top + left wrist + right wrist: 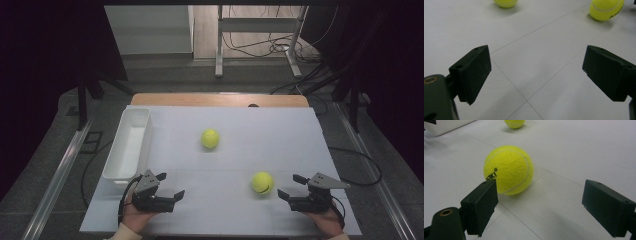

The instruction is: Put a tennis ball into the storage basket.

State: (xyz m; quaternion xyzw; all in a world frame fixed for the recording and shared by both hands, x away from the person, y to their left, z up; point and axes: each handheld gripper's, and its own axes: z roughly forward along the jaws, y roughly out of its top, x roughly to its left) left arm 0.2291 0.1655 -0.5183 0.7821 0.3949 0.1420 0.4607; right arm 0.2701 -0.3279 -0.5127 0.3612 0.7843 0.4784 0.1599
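Note:
Two yellow tennis balls lie on the white table. The near ball (262, 182) (509, 170) rests just left of my right gripper (288, 185), whose jaws stand open (540, 200) with the ball a little ahead of the left jaw, not between them. The far ball (210, 138) (515, 123) sits mid-table. My left gripper (171, 184) is held at the front left, open and empty (536, 67). From it both the far ball (505, 2) and the near ball (606, 8) show well ahead.
A long white bin (129, 145) (444, 125) stands along the table's left side, just beyond the left gripper. The white sheet (280, 135) covers the table; its wooden far edge (220, 99) shows. Floor cables and a desk frame lie behind.

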